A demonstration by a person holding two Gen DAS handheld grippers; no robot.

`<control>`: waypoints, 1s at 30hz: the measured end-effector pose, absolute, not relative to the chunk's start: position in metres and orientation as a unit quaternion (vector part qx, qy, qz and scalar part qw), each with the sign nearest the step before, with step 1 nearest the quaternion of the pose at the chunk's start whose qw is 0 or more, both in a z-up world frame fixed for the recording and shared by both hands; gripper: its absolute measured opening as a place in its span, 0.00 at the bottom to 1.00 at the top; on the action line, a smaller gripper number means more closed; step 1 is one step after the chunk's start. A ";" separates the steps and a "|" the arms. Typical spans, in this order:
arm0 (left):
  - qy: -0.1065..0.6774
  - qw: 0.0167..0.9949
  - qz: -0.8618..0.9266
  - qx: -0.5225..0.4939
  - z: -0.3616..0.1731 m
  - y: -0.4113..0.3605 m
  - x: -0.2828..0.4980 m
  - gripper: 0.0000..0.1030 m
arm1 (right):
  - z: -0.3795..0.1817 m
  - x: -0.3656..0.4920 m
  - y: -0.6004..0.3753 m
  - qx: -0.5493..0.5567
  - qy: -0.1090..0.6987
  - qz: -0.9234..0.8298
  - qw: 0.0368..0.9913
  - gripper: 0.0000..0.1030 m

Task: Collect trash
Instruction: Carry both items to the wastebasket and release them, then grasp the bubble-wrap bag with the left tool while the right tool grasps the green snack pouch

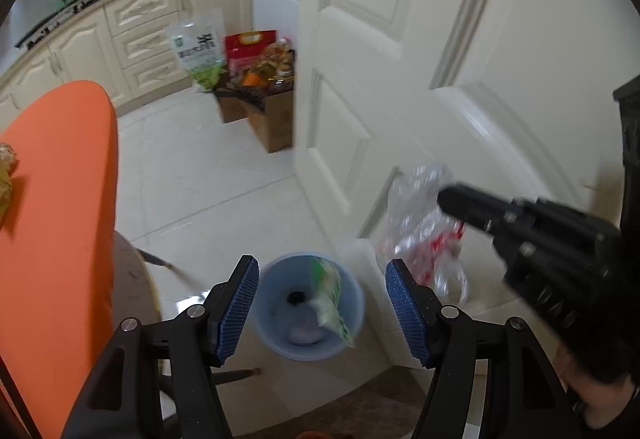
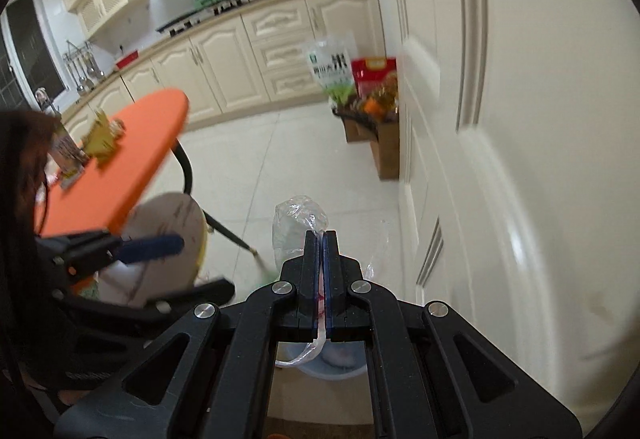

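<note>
Our right gripper [image 2: 321, 239] has its jaws pressed together on a clear plastic bag [image 2: 298, 225] with red print, holding it in the air beside the white door [image 1: 440, 59] and just above the bin [image 1: 276, 303]. Our left gripper [image 1: 322, 303] hangs spread wide and empty over the same blue bin, where a green wrapper [image 1: 330, 303] sits tilted against the inner wall. The orange table [image 1: 60, 219] stands to the left with more scraps [image 2: 102, 139] on it.

Large character 米 on green-and-white rice bag [image 1: 199, 53], smaller print unreadable
</note>
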State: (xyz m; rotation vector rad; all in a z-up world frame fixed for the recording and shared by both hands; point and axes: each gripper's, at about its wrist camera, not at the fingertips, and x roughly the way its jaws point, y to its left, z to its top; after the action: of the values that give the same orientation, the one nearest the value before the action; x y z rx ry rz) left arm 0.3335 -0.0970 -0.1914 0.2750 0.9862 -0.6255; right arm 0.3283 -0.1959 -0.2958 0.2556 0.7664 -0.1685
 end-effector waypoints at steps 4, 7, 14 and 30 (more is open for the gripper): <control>0.444 0.843 -0.261 0.153 -0.191 -0.109 0.348 0.61 | -0.325 0.346 -0.197 0.131 0.393 -0.074 0.907 0.03; 0.426 0.857 -0.240 0.165 -0.189 -0.123 0.347 0.62 | -0.337 0.358 -0.193 0.133 0.400 -0.067 0.905 0.04; 0.397 0.873 -0.240 0.149 -0.163 -0.117 0.345 0.62 | -0.327 0.360 -0.178 0.132 0.399 -0.080 0.904 0.31; 0.289 0.945 -0.134 0.070 -0.086 0.103 0.263 0.83 | -0.196 0.348 -0.045 0.057 0.321 -0.029 0.945 0.81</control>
State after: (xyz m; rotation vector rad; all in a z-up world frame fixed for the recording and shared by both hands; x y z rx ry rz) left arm 0.2630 0.1026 -0.0856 0.1427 0.5888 -0.2729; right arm 0.3479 -0.0452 -0.1960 0.1160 0.6544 -0.0581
